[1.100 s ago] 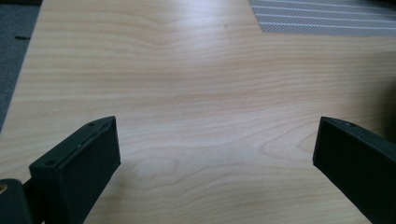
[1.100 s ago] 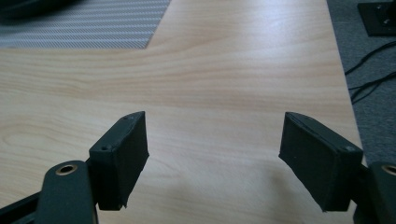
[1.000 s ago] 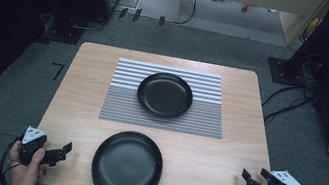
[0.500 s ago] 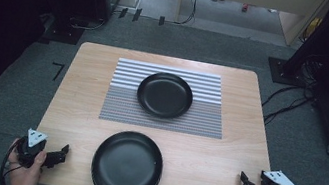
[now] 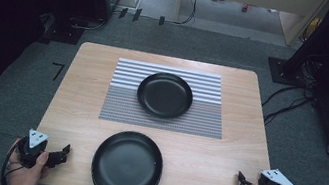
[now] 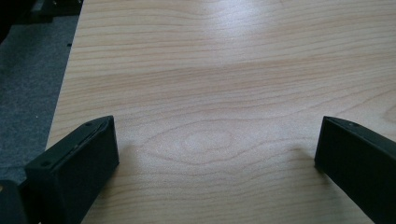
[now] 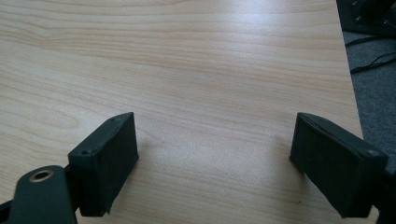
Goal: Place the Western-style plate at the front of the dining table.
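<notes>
Black and glossy, the near plate [image 5: 127, 166] sits at the table's [image 5: 88, 80] front edge, between my two grippers and touching neither. My left gripper [image 5: 62, 154] rests at the front left corner, jaws spread over bare wood with nothing between them. My right gripper [image 5: 241, 182] is at the front right corner; its jaws have just been opening and stand wide, also empty. A second black plate [image 5: 165, 95] lies farther back on the striped mat [image 5: 119, 108], well apart from both grippers.
</notes>
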